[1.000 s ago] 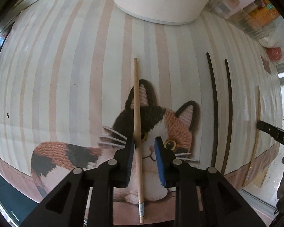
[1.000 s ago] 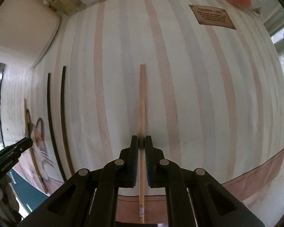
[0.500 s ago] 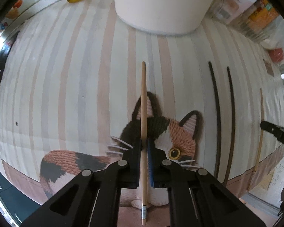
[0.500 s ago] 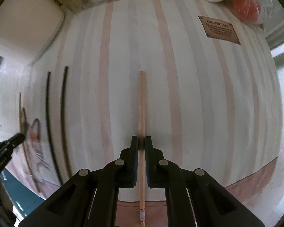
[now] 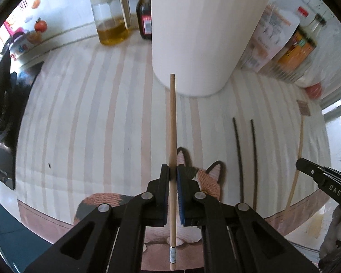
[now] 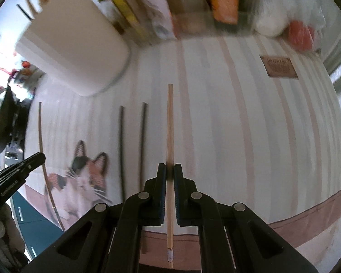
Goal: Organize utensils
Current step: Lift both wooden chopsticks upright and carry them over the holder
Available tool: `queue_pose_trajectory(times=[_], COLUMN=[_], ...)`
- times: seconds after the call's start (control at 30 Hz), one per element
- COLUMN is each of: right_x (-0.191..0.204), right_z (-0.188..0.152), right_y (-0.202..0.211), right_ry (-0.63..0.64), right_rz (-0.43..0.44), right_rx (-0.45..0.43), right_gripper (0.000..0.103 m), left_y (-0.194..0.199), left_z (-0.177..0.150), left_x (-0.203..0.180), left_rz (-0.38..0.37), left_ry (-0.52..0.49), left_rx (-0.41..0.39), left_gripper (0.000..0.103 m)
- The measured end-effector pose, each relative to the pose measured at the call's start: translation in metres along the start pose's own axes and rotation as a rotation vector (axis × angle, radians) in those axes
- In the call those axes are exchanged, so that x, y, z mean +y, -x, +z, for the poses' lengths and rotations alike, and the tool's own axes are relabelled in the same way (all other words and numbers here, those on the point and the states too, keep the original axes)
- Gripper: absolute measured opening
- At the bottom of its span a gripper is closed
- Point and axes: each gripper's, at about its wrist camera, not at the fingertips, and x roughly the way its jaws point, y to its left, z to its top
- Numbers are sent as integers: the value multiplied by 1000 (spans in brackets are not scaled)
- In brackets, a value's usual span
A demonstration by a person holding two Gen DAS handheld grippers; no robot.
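With both my grippers (image 5: 173,177) (image 6: 169,175) clamped on wooden chopsticks (image 5: 172,136) (image 6: 169,136), next comes the white holder (image 5: 200,34), probably.

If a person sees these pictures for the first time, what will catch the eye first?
Probably the two pale wooden chopsticks, one clamped in the left claw and one in the right claw, each pointing toward the tall white container at the back of the striped mat. Next, the calico cat picture on the mat, with two dark chopsticks lying beside it.
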Motion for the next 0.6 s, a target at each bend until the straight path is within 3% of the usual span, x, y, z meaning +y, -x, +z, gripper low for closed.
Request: queue_pose_trajectory(times=[0.6], right_x=[48], right_z=[56], right_y=[113], right_ry=[115], right_rz=[107], right_rx=[-245], right_gripper=[7], left_y=[104], left_z=[40], left_x=[8], left_rz=[-20], left_ry=[20], left_rx=[-265], left_gripper=[4])
